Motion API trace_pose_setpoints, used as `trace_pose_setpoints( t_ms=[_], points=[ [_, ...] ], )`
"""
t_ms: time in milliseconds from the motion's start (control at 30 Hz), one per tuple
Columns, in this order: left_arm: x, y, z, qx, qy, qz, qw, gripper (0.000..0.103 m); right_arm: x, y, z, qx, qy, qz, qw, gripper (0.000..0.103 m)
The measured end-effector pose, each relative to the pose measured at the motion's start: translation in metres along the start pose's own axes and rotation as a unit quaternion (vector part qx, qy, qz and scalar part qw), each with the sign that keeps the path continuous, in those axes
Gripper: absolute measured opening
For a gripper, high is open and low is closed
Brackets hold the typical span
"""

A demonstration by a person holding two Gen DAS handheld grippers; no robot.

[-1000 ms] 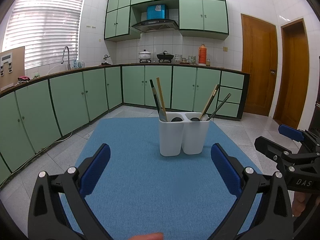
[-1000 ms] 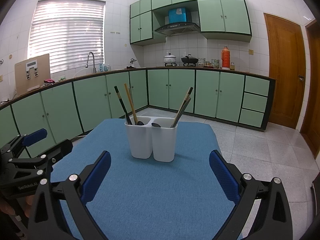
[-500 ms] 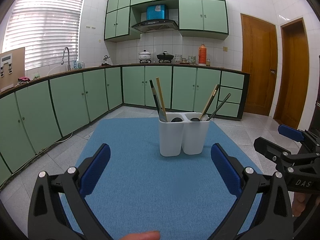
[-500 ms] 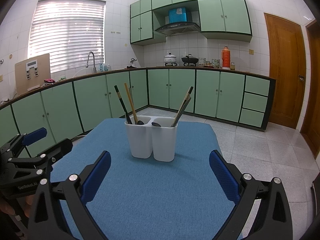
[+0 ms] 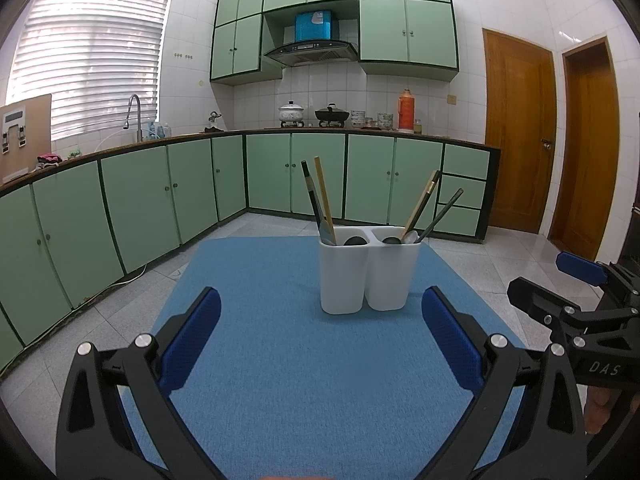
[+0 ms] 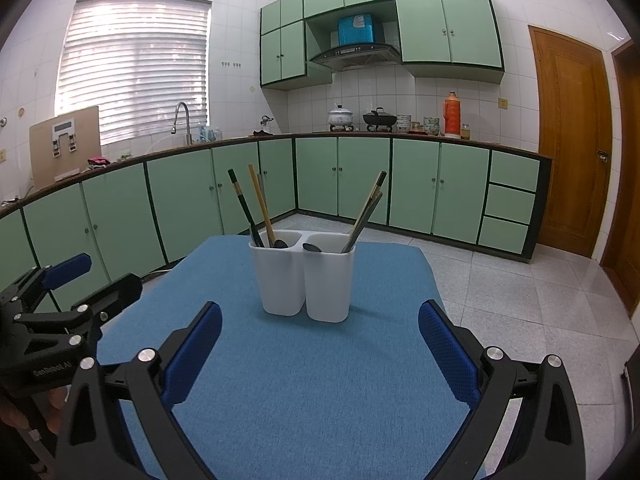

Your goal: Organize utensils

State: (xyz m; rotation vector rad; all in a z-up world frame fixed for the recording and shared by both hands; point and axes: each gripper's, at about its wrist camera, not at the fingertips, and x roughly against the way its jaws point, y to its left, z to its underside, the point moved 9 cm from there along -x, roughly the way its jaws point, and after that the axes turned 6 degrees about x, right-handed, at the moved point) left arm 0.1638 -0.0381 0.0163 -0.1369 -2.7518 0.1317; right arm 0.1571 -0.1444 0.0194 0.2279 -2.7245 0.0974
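Nothing has moved: both grippers, left (image 5: 320, 332) and right (image 6: 319, 340), hover with fingers spread, empty, facing the white holder (image 5: 369, 270) where utensils (image 5: 320, 198) stand sorted on the blue counter (image 5: 288, 360).

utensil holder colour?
Plain white, no pattern. The utensil holder shows best in the left wrist view, standing on the blue mat.

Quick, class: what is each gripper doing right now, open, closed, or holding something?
Left gripper: open, holding nothing, short of the white utensil holder.
Right gripper: open, holding nothing.
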Motion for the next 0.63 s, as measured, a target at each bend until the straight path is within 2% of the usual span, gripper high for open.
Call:
trace_pose_setpoints(
  t_ms=[633],
  points=[
    [0.0023, 0.002, -0.0026, 0.002, -0.001, -0.002, 1.0, 0.098, 0.0, -0.0007, 0.0004, -0.001, 0.0, -0.001, 1.0, 0.097]
  ],
)
